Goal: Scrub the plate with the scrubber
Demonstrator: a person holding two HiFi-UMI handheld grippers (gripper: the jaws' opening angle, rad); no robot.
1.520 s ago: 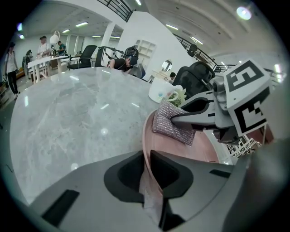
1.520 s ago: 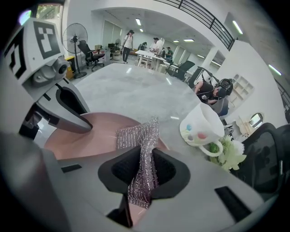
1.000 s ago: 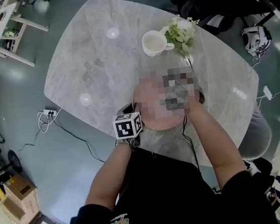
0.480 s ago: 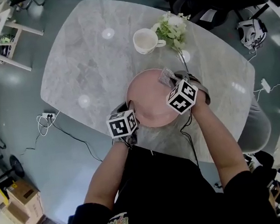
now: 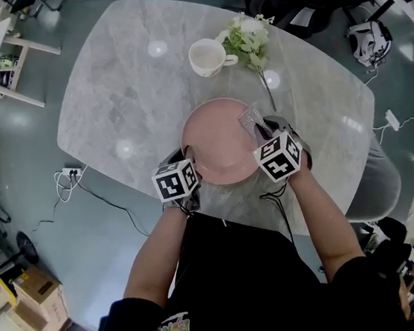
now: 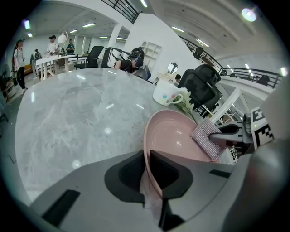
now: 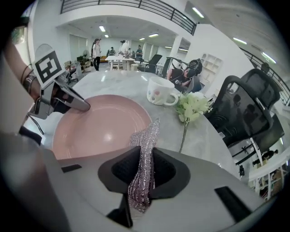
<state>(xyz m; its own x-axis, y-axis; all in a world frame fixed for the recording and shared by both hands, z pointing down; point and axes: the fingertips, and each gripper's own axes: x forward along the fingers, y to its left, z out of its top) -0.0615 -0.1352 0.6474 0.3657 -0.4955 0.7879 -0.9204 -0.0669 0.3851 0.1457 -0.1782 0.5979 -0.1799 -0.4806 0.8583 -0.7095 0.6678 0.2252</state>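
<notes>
A pink plate (image 5: 219, 141) lies on the grey marble table (image 5: 124, 96), close to its near edge. My left gripper (image 5: 191, 161) is shut on the plate's near-left rim; in the left gripper view the rim (image 6: 152, 140) runs between the two pads of that gripper (image 6: 147, 168). My right gripper (image 5: 260, 130) is shut on a silvery mesh scrubber (image 5: 252, 120). In the right gripper view the scrubber (image 7: 144, 149) stands upright between the jaws of that gripper (image 7: 144, 165), and its free end lies over the plate's (image 7: 99, 124) right rim. The left gripper view shows the scrubber (image 6: 206, 138) at that rim.
A white mug (image 5: 205, 56) and a sprig of white flowers (image 5: 248, 43) lie beyond the plate. The flower stem (image 5: 267, 90) runs down beside the plate's right side. A grey chair (image 5: 374, 185) stands at the table's right. Cables (image 5: 69, 174) lie on the floor at left.
My right gripper has carried the scrubber over the plate toward its right rim and nearer to me, rolling as it went. The left gripper has kept its hold on the rim.
</notes>
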